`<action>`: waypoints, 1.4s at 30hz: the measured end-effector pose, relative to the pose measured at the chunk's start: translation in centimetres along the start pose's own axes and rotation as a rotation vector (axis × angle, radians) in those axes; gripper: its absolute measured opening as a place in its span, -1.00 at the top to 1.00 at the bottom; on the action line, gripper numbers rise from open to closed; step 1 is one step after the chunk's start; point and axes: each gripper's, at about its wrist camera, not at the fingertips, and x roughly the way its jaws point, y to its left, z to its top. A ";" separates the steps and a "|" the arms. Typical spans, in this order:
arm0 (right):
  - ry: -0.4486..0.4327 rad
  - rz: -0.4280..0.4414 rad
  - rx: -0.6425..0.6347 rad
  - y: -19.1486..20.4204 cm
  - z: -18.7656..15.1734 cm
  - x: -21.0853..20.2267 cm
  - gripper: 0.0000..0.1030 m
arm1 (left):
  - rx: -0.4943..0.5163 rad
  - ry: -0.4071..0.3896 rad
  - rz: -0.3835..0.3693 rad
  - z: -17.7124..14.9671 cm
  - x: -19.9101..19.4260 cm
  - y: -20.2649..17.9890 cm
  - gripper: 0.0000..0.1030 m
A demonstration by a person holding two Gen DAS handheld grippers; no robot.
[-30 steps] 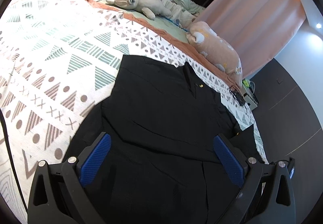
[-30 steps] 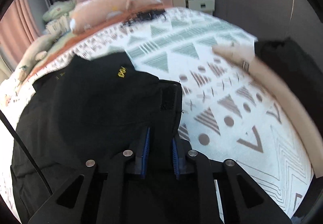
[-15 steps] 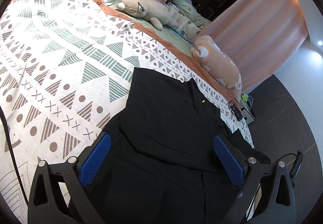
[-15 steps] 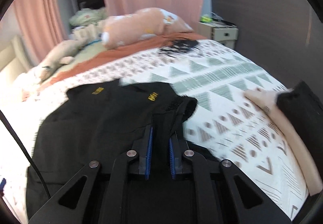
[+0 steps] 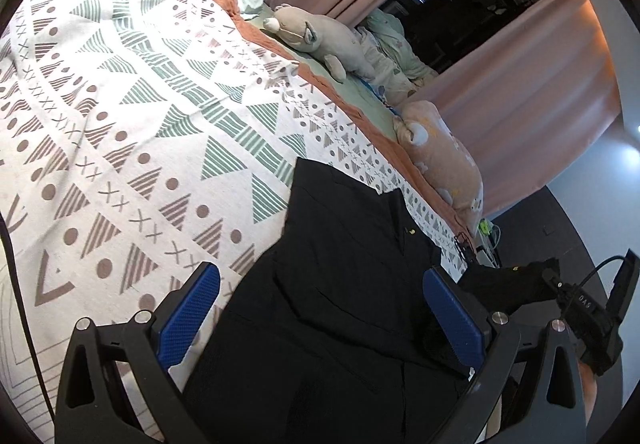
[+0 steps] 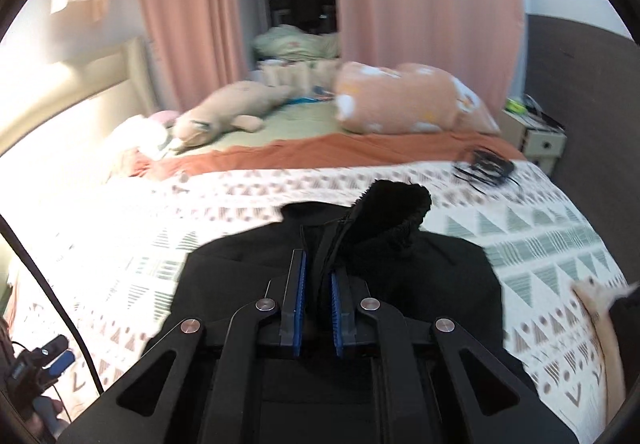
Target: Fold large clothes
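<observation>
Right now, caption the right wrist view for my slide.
Right gripper pinches a lifted fold of the black garment above the patterned bedspread.

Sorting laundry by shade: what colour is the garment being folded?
Black, with tiny yellow marks; the garment shows best in the left wrist view.

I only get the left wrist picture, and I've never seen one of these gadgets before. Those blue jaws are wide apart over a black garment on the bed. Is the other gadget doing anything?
Observer: Yes. The right gripper has its jaws shut on a bunched fold of the black garment.
Operator: Is that bit lying flat?
Observer: No, the pinched cloth sticks up above the jaws, off the rest of the garment.
Operator: Anything beyond the bed I'm missing?
Observer: A small nightstand stands at the far right corner, against the dark wall.
</observation>
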 end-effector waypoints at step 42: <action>0.063 -0.063 0.156 -14.4 -12.9 -12.9 -0.69 | 0.265 -0.065 0.116 -3.8 -9.7 -6.7 -1.00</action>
